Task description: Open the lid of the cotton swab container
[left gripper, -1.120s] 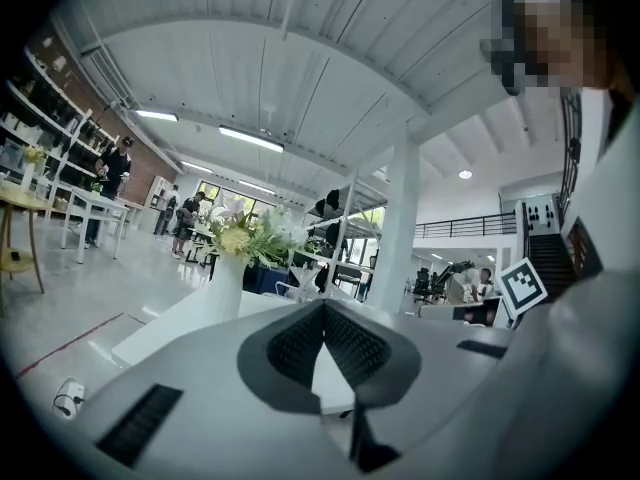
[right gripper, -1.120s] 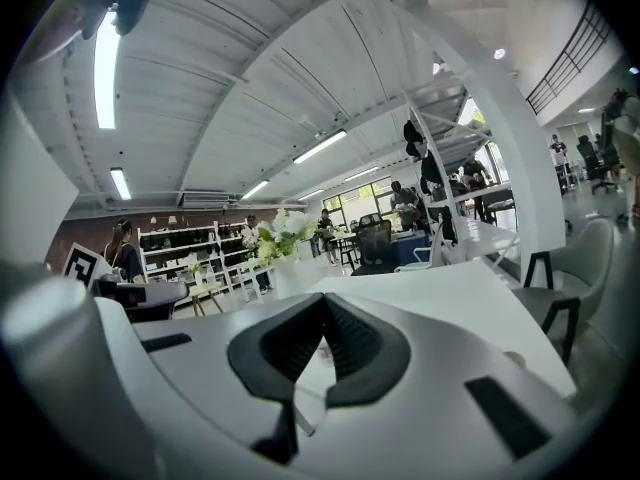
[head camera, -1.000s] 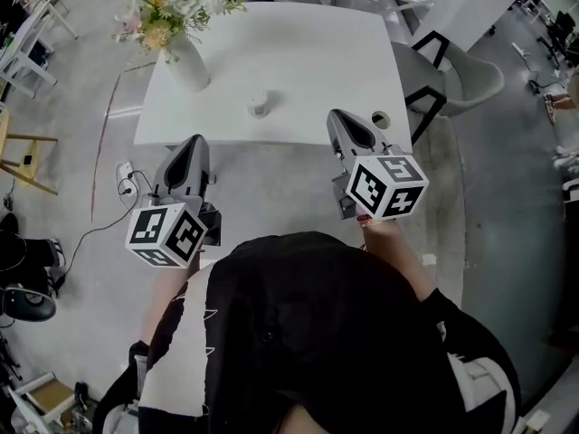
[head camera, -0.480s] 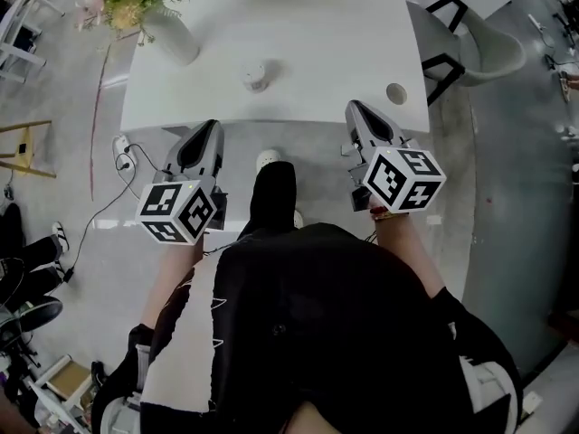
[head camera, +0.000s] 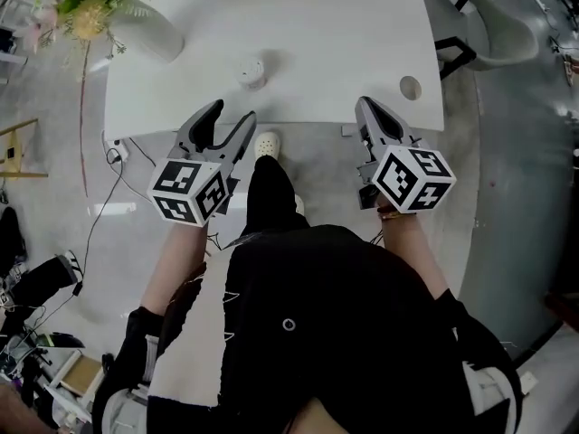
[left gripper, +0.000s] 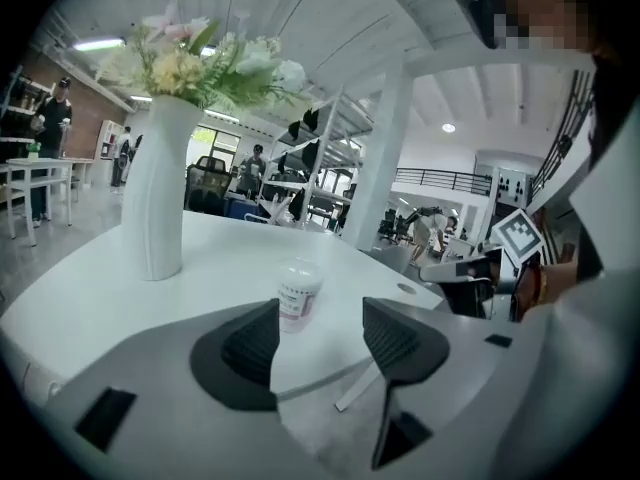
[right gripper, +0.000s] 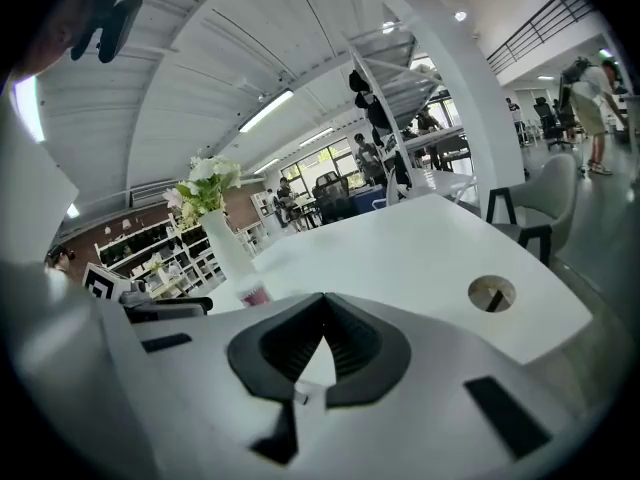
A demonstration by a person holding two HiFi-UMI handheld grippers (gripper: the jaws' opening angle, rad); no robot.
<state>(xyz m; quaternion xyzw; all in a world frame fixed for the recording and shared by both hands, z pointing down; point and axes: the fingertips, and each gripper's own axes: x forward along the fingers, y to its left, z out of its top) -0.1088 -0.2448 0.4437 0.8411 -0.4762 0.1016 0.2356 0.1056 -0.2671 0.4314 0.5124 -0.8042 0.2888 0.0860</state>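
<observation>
Two hand-held grippers are poised at the near edge of a white table (head camera: 344, 25); judged from this, the task is in its approach step and no contact has been made.

Upper left of the head view: a white vase (head camera: 149, 39) of flowers, well apart from the work.

Left of centre: the left gripper (head camera: 232, 114), its jaws opening with nothing between them. In the left gripper view the pads only frame the target by line of sight.

Upper centre: the cotton swab container (head camera: 252, 71), upright on the table with its lid on, apart from both grippers.

Right of centre: the right gripper (head camera: 368, 107), its jaws pressed together and empty.

Far right: a round cable hole (head camera: 410, 88) in the tabletop.

The next move probably calls for carrying the left gripper forward until its pads flank the container's body and closing to steady it. The right gripper would then need to part its jaws before it can take the lid.
</observation>
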